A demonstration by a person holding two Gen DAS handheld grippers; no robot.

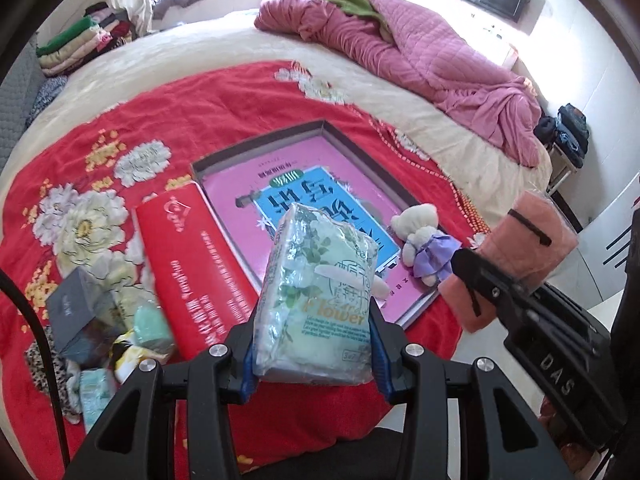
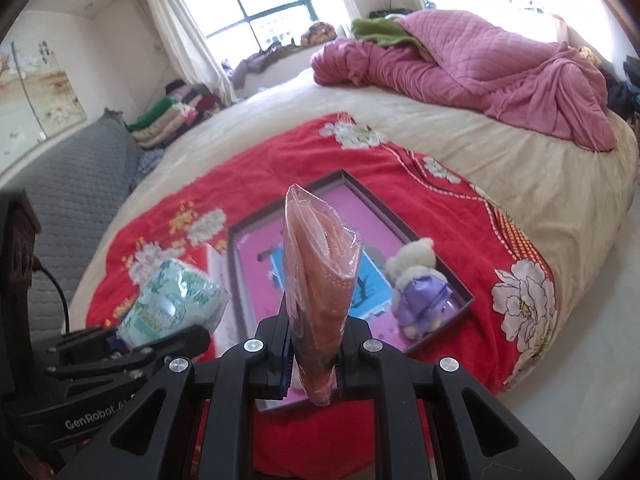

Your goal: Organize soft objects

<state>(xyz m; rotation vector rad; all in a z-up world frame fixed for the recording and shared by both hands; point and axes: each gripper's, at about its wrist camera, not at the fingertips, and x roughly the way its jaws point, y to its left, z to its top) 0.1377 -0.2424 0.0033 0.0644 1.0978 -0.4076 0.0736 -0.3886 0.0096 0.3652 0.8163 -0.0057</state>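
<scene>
Meanwhile, the tissue pack (image 1: 316, 300) is clamped by the downward-tilted left gripper (image 1: 314, 344) at lower centre, and the bagged pink towel (image 2: 320, 280) by the right gripper (image 2: 312, 364).

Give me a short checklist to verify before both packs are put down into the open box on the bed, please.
1. Left gripper grips the tissue pack: ok.
2. Right gripper clamps the pink bagged cloth: ok.
3. Open box lies flat on the red blanket: ok.
4. Free floor in the box: partly; the plush bear fills its near right corner.
5. Red lid clear of the box opening: cannot tell.
</scene>
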